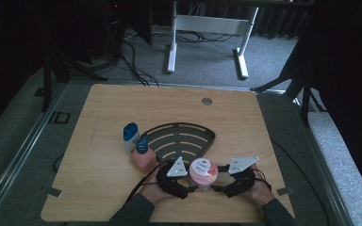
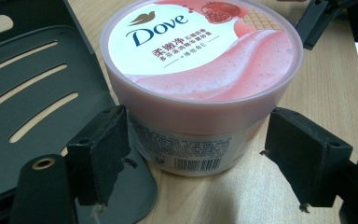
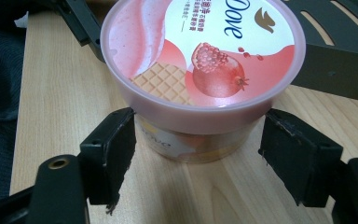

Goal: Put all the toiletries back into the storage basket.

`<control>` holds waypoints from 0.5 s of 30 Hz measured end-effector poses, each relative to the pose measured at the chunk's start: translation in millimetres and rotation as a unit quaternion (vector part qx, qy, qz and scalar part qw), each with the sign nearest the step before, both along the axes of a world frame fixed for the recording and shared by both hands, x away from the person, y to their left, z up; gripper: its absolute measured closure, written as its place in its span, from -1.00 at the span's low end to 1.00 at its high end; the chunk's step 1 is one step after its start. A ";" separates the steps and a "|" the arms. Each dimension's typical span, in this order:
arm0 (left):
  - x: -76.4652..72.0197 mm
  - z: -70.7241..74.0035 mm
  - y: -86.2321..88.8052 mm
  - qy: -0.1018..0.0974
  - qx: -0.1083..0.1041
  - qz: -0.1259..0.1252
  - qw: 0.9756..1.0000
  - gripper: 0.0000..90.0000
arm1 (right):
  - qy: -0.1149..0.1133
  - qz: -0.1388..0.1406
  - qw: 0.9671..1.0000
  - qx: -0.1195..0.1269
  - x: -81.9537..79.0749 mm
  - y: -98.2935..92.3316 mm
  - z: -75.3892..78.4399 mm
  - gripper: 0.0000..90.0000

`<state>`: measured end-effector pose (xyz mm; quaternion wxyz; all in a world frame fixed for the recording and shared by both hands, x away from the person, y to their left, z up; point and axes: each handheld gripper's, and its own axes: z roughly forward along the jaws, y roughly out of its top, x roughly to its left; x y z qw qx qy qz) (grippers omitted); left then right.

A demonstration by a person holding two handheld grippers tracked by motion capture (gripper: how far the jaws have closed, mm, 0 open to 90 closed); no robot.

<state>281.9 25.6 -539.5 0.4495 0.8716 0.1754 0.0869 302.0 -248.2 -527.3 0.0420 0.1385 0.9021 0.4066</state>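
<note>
Standing upright on the near middle of the pale wooden table (image 1: 99, 117): round pink plastic tub with a white and pink printed Dove lid (image 1: 203, 173), touching the table just at the near edge of the dark slotted fan-shaped tray (image 1: 181, 136). Flanked on both sides: left gripper (image 1: 190, 187) at the tub's left, right gripper (image 1: 215, 188) at its right, each held in a hand coming from the near edge and each topped by a grey three-cornered plate.

Left gripper (image 2: 193, 163), seen along its own jaws: spread wide, one black pad at either side of the tub's (image 2: 200, 84) lower wall (left pad touching or nearly so; right pad clearly apart), nothing clamped. Tray corner (image 2: 37, 84) lying just left of the tub.

Right gripper (image 3: 196, 161): likewise open, pads bracketing the tub (image 3: 203, 65) below the lid rim, small gaps visible, tray edge (image 3: 335, 65) beyond.

Left of the tray, well apart from the grippers: white bottle with a blue cap (image 1: 130, 136) and, nearer, pink bottle with a blue cap (image 1: 143, 157) (both upright, just beside each other).
</note>
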 end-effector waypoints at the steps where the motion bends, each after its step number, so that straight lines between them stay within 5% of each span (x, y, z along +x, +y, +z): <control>1: -0.5 0.3 0.4 -0.001 0.001 0.001 1.000 -0.51 | 0.000 0.001 1.000 -0.001 -0.2 0.7 0.1 -0.41; 15: -4.2 4.9 11.7 -0.008 0.004 0.015 1.000 -0.51 | -0.010 0.013 1.000 -0.002 2.1 12.5 5.0 -0.41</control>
